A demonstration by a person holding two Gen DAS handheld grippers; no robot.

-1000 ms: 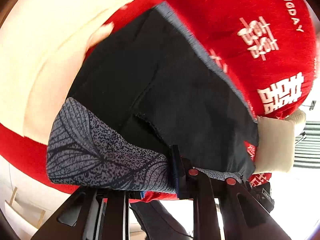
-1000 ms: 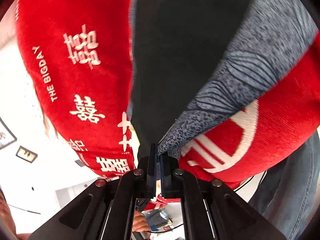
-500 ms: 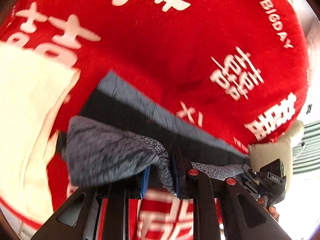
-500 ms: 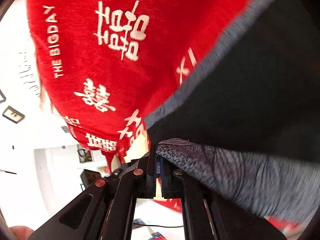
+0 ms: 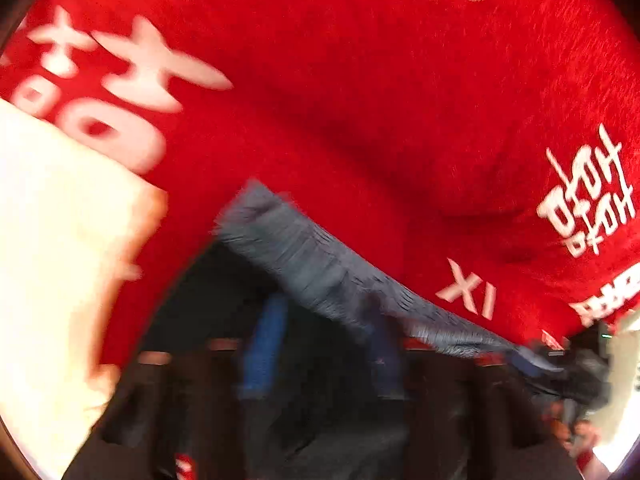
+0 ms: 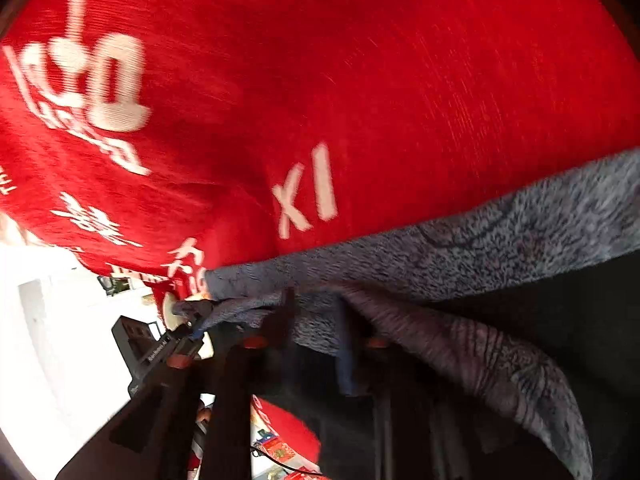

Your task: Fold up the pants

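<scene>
a red plush blanket with white printed characters covers the whole work surface and fills the upper part of both wrist views; a bright white room shows past its edge at nine o'clock in the right wrist view.

the left gripper has its jaws opening, the two blue-padded fingers standing apart over dark cloth. the picture is too blurred to say whether the pads touch it. from the fingers outward, the grey leaf-patterned pants with a black inner side run as a grey band from twelve o'clock down toward four o'clock. a cream cloth lies on the blanket at nine o'clock.

the right gripper also has its jaws opening, with a grey fold of the pants lying between the spread fingers; no pad visibly presses on it. outward, the grey edge stretches to three o'clock along the blanket, the black side spreads at four o'clock, and a loose patterned flap hangs toward five o'clock. at nine o'clock the other black gripper sits at the far corner of the pants.
</scene>
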